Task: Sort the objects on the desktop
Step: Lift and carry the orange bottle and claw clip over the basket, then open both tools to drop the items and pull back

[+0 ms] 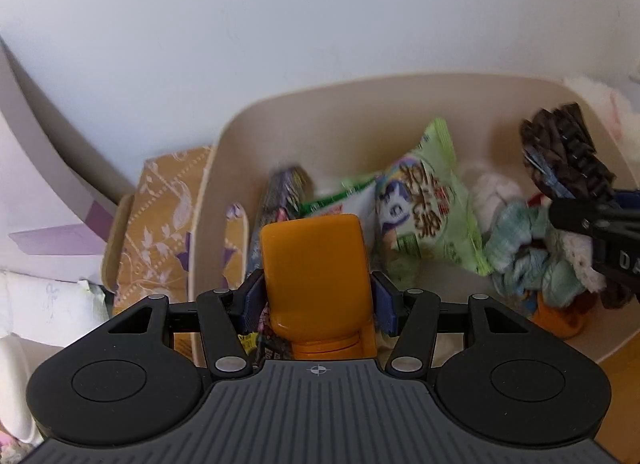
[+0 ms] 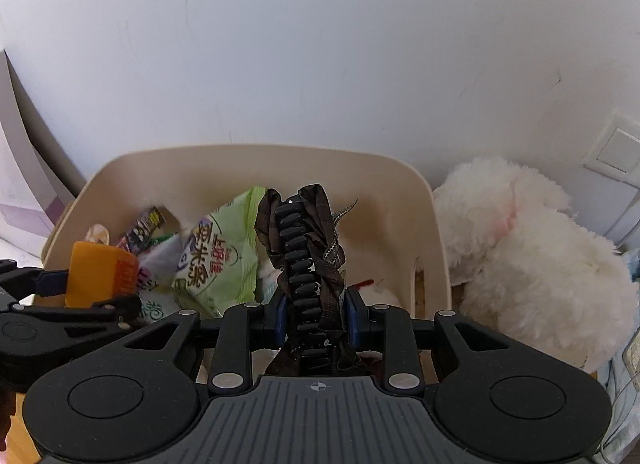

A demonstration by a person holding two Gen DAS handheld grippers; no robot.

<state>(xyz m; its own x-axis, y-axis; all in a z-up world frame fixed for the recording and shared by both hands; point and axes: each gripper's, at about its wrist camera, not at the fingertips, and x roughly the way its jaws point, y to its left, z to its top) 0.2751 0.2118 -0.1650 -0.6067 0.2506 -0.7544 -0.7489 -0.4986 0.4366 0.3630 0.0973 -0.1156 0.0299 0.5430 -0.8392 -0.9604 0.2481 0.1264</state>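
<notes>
Beige bin [image 2: 400,200] already loaded with snack packets [image 1: 424,208]; orange block [image 1: 316,272] is clamped in left gripper [image 1: 316,300], dark hair clip [image 2: 308,264] in right gripper [image 2: 314,322], both above it, unreleased.

Two wrist cameras, both angled steeply down into one beige bin against the white wall.

My left camera sits close above the bin's [image 1: 400,112] left half, looking along my left gripper [image 1: 316,296] toward the far rim; my right gripper [image 1: 592,232] enters at its right edge. My right camera looks along my right gripper [image 2: 316,312] over the bin's [image 2: 260,168] middle, equally near; my left gripper [image 2: 86,284] shows at its left edge. Both views share the bin's interior and the green snack bag [image 1: 424,200] [image 2: 224,260].
</notes>
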